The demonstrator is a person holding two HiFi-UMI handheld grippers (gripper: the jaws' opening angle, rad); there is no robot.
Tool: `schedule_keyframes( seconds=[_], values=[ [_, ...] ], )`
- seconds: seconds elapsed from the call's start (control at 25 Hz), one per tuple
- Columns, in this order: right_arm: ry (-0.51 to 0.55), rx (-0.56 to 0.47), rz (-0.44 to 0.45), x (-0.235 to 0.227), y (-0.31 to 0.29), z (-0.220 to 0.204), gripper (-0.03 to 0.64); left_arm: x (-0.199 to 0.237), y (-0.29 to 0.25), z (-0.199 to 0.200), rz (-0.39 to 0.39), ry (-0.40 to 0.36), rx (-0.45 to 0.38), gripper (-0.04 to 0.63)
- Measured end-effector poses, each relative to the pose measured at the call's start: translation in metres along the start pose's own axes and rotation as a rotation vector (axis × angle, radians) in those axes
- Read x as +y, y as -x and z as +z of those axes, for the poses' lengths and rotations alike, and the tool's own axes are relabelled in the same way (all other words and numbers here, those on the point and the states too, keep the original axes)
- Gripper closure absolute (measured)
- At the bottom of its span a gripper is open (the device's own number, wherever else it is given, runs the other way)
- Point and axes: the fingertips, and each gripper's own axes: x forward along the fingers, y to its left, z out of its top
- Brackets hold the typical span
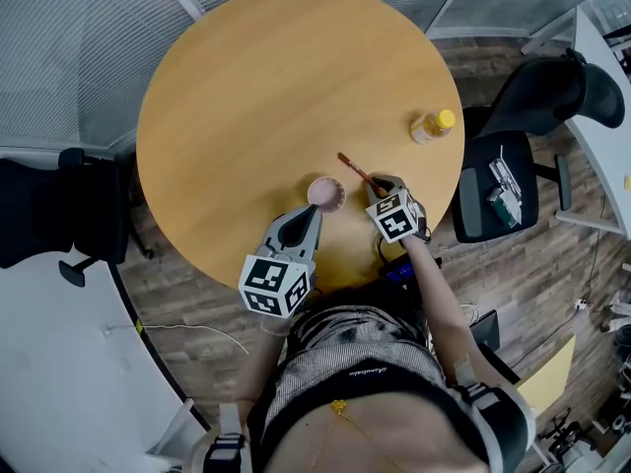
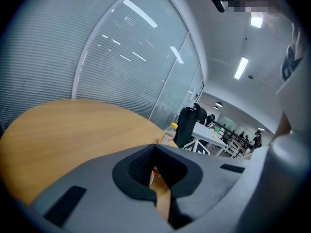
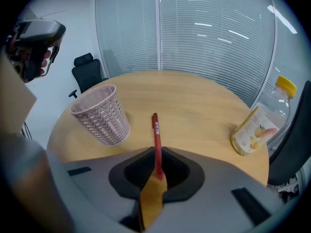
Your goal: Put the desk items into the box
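A red pen (image 1: 355, 172) (image 3: 155, 135) points away from me over the round wooden table (image 1: 246, 87). Its near end sits between the jaws of my right gripper (image 1: 381, 186) (image 3: 156, 173), which is shut on it near the table's front edge. A pink patterned cup (image 1: 326, 193) (image 3: 99, 115) stands upright just left of the pen. My left gripper (image 1: 312, 213) (image 2: 155, 174) is close behind the cup, with its jaws together and nothing between them. A clear bottle with a yellow cap (image 1: 432, 126) (image 3: 260, 125) stands at the table's right edge.
A black office chair (image 1: 513, 166) with small items on its seat stands right of the table. Another black chair (image 1: 59, 210) is at the left. Glass walls with blinds (image 3: 204, 28) run behind the table. A white desk (image 1: 606, 97) fills the far right.
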Motion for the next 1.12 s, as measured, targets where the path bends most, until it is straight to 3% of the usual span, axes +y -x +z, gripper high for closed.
schedule_keyframes(
  seconds=[0.16, 1.12],
  values=[
    [-0.008, 0.025, 0.003, -0.001, -0.005, -0.007, 0.517, -0.001, 0.002, 0.001, -0.001, 0.002, -0.002, 0.598],
    [-0.043, 0.021, 0.036, -0.004, -0.015, -0.016, 0.552, -0.001, 0.009, 0.001, 0.024, 0.016, -0.024, 0.598]
  ],
)
